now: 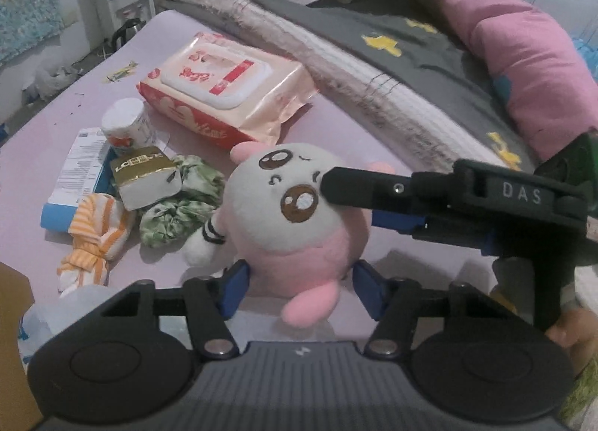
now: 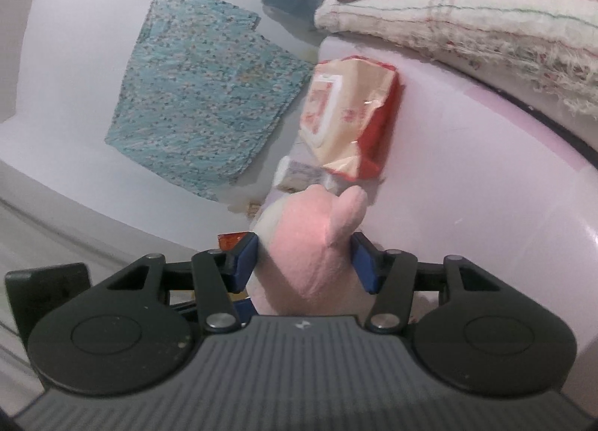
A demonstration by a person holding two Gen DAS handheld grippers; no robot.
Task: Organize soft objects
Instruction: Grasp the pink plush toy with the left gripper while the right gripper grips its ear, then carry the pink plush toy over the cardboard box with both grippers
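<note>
We find the plush toy (image 1: pixel 295 229) lying just in front of the wipes pack (image 1: pixel 224 95), long axis running into our left gripper (image 1: pixel 299 281), whose pads clamp its pink body. Right gripper (image 2: pixel 304 263) pinches its head crosswise from the side.

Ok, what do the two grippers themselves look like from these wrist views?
Both look the same build. The left gripper has a ribbed grey body, two round black discs, black linkage arms with silver pivot pins and blue pads. The right gripper matches, with blue pads; seen from the left wrist, its black finger bears white letters DAS. No cables or sleeves are visible.
</note>
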